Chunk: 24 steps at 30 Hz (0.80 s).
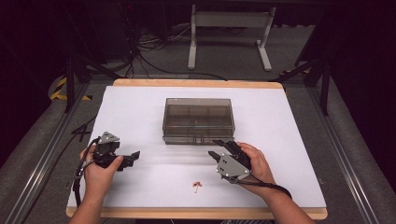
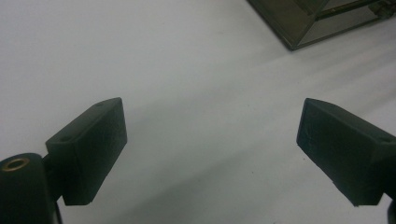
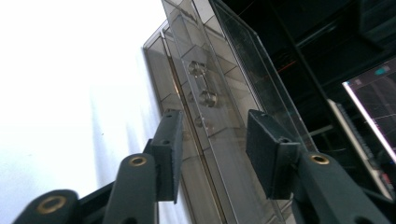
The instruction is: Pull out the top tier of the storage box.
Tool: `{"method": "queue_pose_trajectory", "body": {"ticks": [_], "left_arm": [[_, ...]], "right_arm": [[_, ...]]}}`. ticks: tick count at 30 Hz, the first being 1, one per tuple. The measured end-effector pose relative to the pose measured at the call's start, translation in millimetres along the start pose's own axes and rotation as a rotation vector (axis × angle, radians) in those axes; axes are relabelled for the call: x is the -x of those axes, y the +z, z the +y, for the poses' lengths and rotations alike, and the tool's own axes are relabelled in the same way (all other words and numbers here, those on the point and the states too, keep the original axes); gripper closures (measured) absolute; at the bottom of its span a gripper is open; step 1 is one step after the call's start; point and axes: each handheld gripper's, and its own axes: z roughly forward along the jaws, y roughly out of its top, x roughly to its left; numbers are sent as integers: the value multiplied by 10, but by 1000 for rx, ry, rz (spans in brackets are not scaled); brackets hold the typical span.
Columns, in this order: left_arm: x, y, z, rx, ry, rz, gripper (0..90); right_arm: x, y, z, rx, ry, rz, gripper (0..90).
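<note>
the box (image 1: 198, 120) sits in the middle of the high view, on the white mat (image 1: 289, 154), a little above both hands. it is a smoky clear plastic box with a lid and dividers inside. i think it is light and stiff, but the walls look smooth, so the pads may slip on it, and thin plastic like this can crack if it is squeezed hard. the best place to take it seems the front edge near the latch (image 3: 205, 86), where the lid and the base meet.

the right gripper (image 1: 219, 148) is just at the lower right corner of the box. its jaws are spread, and in the right gripper view the front rim of the box stands between them, but the pads do not press on it. the left gripper (image 1: 133, 156) rests at the left of the frame, well apart from the box, jaws wide open over bare mat.

the right gripper view shows the latch bumps and the compartments close. the high view gives instead the whole layout, and a small pink thing (image 1: 197, 185) on the mat near the bottom edge; what it is i cannot tell.
</note>
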Motion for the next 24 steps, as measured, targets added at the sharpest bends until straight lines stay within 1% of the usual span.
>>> {"method": "queue_pose_trajectory", "body": {"ticks": [3, 4, 5, 6, 9, 10, 11, 12, 13, 15, 16, 18, 21, 22, 24], "left_arm": [[0, -9, -2, 4, -3, 1, 93], [-1, -12, -3, 5, -4, -1, 93], [0, -12, -6, 5, -5, -2, 93], [0, -12, -6, 5, -5, -2, 95], [5, -10, -6, -2, -1, -4, 95], [5, -10, -6, -2, -1, -4, 96], [5, -10, -6, 0, -2, -4, 96], [5, -10, -7, 3, -4, -5, 96], [4, -11, -8, 3, -4, -5, 96], [2, -15, -9, 4, -4, -3, 97], [1, -16, -9, 4, -5, -3, 97], [1, -17, -9, 3, -6, -4, 98], [1, -16, -10, 2, -2, -2, 98], [2, -18, -12, 1, -7, -3, 98], [-3, -20, -12, 1, -5, -2, 98]], "right_arm": [[75, -21, 1, -12, 27, 42, 583], [103, -17, 3, -19, 33, 72, 587], [117, -29, 7, -32, 30, 84, 598], [117, -29, 7, -32, 30, 84, 598], [173, -51, 29, -34, 57, 123, 626], [173, -51, 29, -34, 57, 123, 626], [237, -64, 46, -40, 90, 158, 642], [258, -64, 49, -41, 102, 170, 646], [258, -64, 49, -41, 102, 170, 646], [326, -68, 52, -51, 154, 211, 669], [356, -68, 54, -54, 171, 231, 676], [418, -62, 65, -81, 195, 279, 691], [489, -63, 88, -96, 191, 301, 691], [509, -64, 96, -99, 190, 306, 693], [555, -67, 110, -111, 199, 324, 708]]}}
